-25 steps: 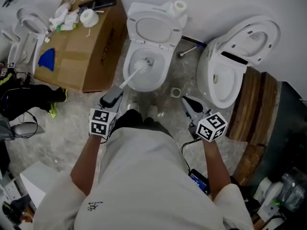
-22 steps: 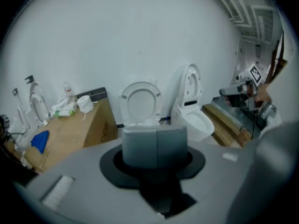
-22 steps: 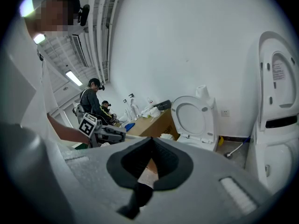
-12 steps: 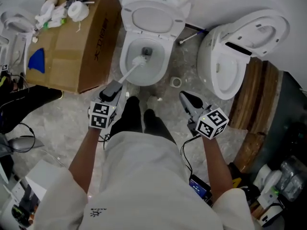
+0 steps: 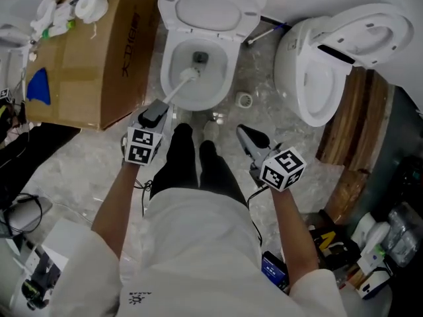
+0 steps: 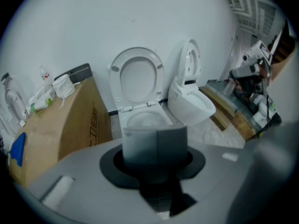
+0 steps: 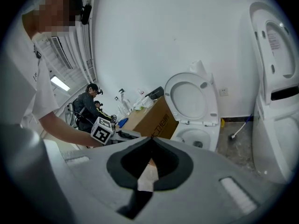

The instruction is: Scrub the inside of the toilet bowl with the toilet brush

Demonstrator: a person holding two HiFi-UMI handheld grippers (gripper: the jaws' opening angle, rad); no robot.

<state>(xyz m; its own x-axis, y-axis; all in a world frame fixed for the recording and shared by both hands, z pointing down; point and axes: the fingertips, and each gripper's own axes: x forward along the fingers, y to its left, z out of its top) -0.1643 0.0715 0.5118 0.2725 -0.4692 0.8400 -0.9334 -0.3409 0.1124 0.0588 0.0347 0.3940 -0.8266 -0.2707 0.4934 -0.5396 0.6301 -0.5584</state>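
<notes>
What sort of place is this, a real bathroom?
Likely a mock-up or storage room, not a working bathroom: one toilet beside a second toilet, a cluttered cardboard box alongside.

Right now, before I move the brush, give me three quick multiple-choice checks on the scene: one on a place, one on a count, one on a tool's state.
1. Where is the head of the toilet brush?
A. on the floor
B. inside the toilet bowl
C. on the cardboard box

2. How many toilets show in the head view?
A. two
B. one
C. three

3. How is the right tool?
A. shut on the brush
B. wide open
C. shut, holding nothing

Answers:
1 B: the white head sits low in the bowl, and its handle runs back to the left tool.
2 A: there is the open one ahead and a second toilet to its right.
3 C: in the right gripper view its jaws meet with nothing between them.
</notes>
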